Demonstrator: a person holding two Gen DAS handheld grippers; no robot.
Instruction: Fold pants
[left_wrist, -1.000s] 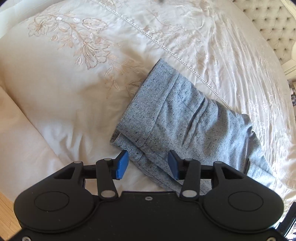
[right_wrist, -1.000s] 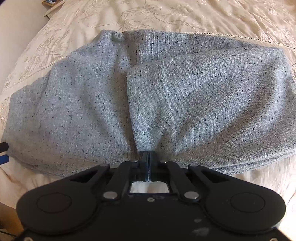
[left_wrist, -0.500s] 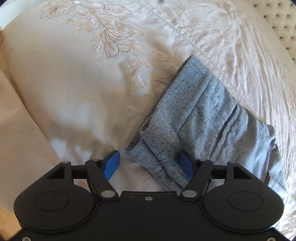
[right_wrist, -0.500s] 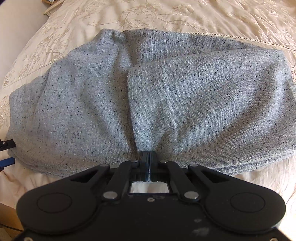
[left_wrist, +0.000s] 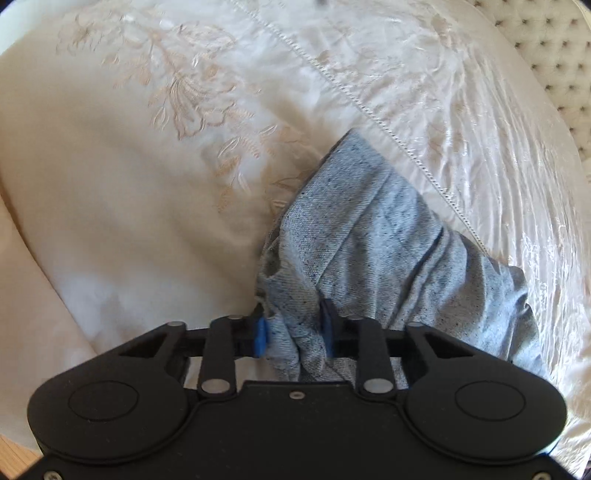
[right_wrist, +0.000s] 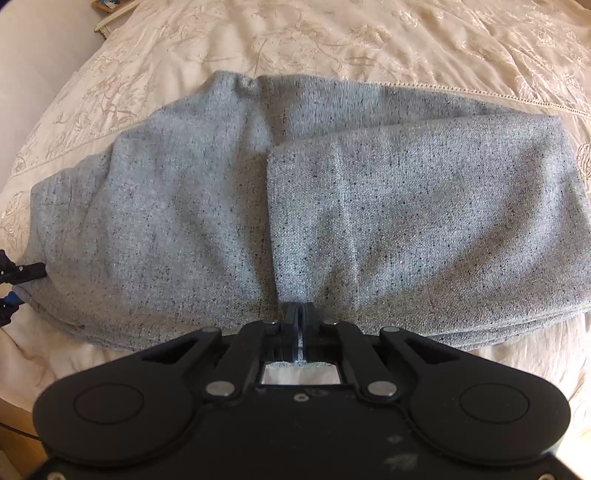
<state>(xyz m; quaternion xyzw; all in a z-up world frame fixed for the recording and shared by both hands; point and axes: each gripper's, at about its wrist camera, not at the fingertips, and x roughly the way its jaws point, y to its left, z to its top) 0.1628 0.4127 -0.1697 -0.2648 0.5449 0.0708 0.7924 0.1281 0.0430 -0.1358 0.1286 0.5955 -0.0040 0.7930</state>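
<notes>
Grey speckled pants (right_wrist: 369, 206) lie folded across a cream embroidered bedspread (right_wrist: 332, 40). My right gripper (right_wrist: 300, 314) sits at their near edge, where one layer overlaps another. Its jaws are opening by a thin slit, with the fabric edge still pinched at the tips. In the left wrist view the narrow end of the pants (left_wrist: 388, 236) bunches up between the blue pads (left_wrist: 260, 338). My left gripper (left_wrist: 293, 334) is closing on that bunch. The same gripper's tips (right_wrist: 14, 284) show at the left edge of the right wrist view, against the pants' end.
The bedspread (left_wrist: 129, 184) spreads wide to the left of and beyond the pants. A tufted headboard (left_wrist: 546, 55) rises at the upper right. Wooden floor (left_wrist: 14, 454) shows past the bed's near corner. A flat object (right_wrist: 110, 7) lies off the bed's far left.
My left gripper widened, came down over the pants' end and closed around it, so the fabric now bunches between its pads. A thin slit has appeared between the right jaws.
</notes>
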